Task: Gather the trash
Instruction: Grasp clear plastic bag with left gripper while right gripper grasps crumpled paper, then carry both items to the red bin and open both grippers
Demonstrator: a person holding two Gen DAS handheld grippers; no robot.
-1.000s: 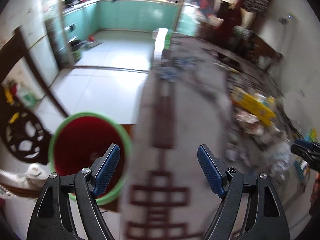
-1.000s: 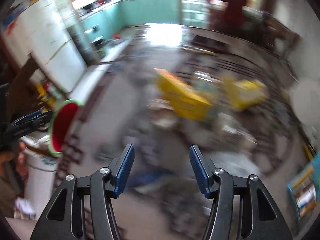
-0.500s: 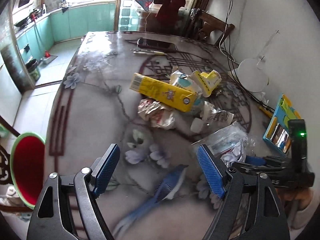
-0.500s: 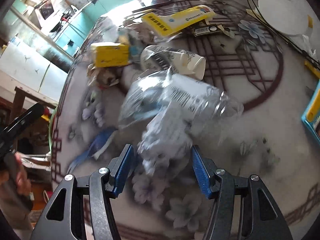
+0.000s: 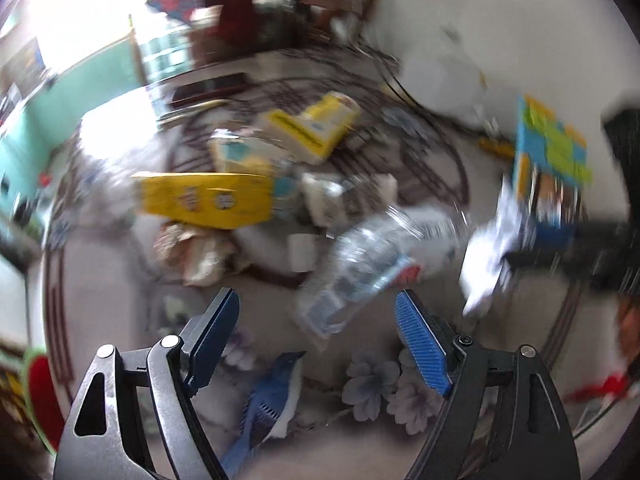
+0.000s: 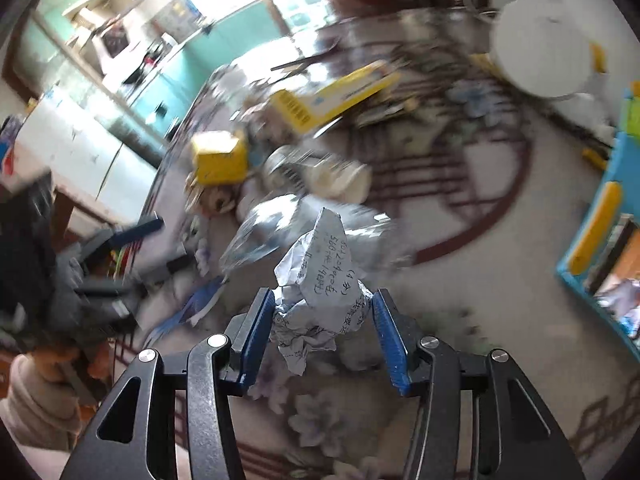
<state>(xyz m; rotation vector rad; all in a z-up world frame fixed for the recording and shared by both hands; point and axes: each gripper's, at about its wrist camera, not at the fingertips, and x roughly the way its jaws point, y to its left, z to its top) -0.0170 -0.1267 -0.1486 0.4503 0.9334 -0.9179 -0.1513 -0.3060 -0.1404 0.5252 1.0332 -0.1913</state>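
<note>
Two claws show. The right claw point(image 6: 323, 316) pinches a crumpled white handwritten paper wad point(image 6: 320, 292) above the flower-patterned surface point(image 6: 460, 240). The left claw point(image 5: 318, 328) gapes wide, holding nothing. Just beyond the wad lies a clear crinkled plastic bag point(image 6: 276, 228), farther a yellow cardboard box point(image 6: 219, 157).

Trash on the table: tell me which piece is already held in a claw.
The crumpled handwritten paper, pinched in the right claw. The yellow boxes, paper cup and clear plastic bag lie ungripped; the left claw is open.
</note>
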